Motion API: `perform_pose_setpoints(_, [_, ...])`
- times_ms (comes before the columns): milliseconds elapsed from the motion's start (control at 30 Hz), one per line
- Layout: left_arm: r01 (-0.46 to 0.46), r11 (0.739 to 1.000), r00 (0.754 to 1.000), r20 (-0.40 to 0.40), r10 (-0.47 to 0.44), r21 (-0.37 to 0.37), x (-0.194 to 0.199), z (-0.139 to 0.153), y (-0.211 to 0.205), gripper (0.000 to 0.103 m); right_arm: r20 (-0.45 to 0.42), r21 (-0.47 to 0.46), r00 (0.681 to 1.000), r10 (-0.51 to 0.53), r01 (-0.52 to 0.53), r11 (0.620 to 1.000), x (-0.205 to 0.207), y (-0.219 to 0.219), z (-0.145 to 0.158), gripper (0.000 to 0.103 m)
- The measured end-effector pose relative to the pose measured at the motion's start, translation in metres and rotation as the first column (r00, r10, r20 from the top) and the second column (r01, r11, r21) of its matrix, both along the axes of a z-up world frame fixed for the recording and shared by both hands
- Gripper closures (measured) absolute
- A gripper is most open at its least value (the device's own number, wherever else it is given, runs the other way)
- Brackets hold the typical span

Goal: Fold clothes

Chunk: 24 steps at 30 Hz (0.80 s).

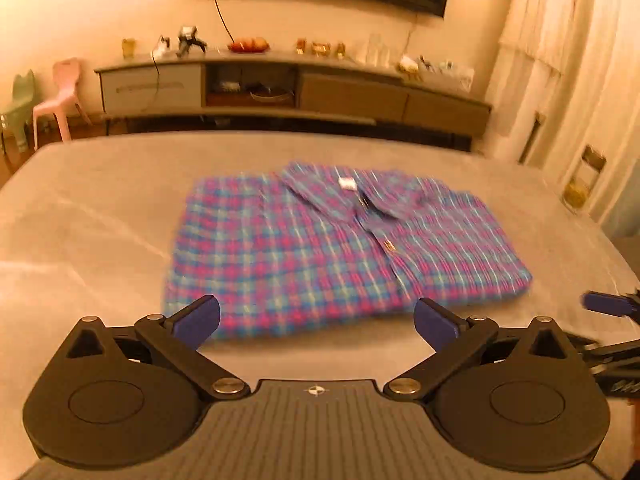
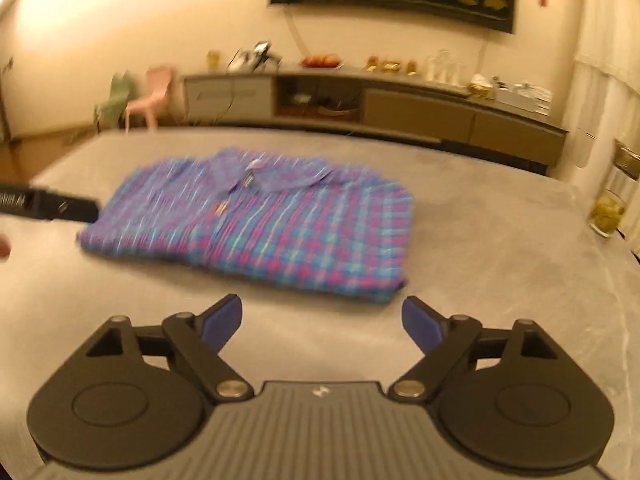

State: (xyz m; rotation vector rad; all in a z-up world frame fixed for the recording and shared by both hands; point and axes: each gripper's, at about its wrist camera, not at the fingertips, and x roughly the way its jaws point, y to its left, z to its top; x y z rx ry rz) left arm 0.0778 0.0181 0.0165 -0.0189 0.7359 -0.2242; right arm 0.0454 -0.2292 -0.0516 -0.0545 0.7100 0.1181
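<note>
A pink and blue plaid shirt [image 1: 328,248] lies folded into a rectangle on the grey table [image 1: 80,208], collar at the far side. It also shows in the right wrist view [image 2: 272,236]. My left gripper [image 1: 318,322] is open and empty, hovering just short of the shirt's near edge. My right gripper [image 2: 322,322] is open and empty, a little back from the shirt's near right corner. The right gripper's blue fingertip [image 1: 606,304] shows at the right edge of the left wrist view. The left gripper's black body [image 2: 48,204] shows at the left edge of the right wrist view.
A glass of yellow-green contents [image 2: 608,212] stands at the table's far right edge. Beyond the table are a long low sideboard [image 1: 296,88] with small items, a pink chair [image 1: 60,96] and a green chair [image 1: 16,108], and curtains [image 1: 560,60] at right.
</note>
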Motion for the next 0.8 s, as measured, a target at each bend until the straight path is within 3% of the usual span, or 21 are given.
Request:
perform_pose_setpoints(67, [0.0, 1.0, 1.0, 0.004, 0.0, 0.004, -0.003, -0.001, -0.004, 0.001, -0.003, -0.007, 1.0, -0.01, 0.01, 1.0, 0.003, 0.006, -0.004, 0.013])
perform_pose_setpoints(300, [-0.002, 1.0, 1.0, 0.03, 0.002, -0.008, -0.009, -0.002, -0.008, 0.001, -0.062, 0.148, 0.991, -0.117, 0.126, 0.981, 0.019, 0.001, -0.01, 0.01])
perform_pose_setpoints(600, [0.07, 0.994, 0.997, 0.045, -0.067, -0.079, -0.01, -0.002, -0.021, 0.001, -0.066, 0.11, 0.99, -0.123, 0.129, 0.985, 0.023, 0.006, -0.018, 0.007])
perform_pose_setpoints(800, [0.035, 0.997, 0.999, 0.035, -0.033, -0.068, -0.007, -0.006, -0.019, 0.001, -0.067, 0.085, 0.99, -0.126, 0.131, 0.988, 0.026, 0.008, -0.022, 0.007])
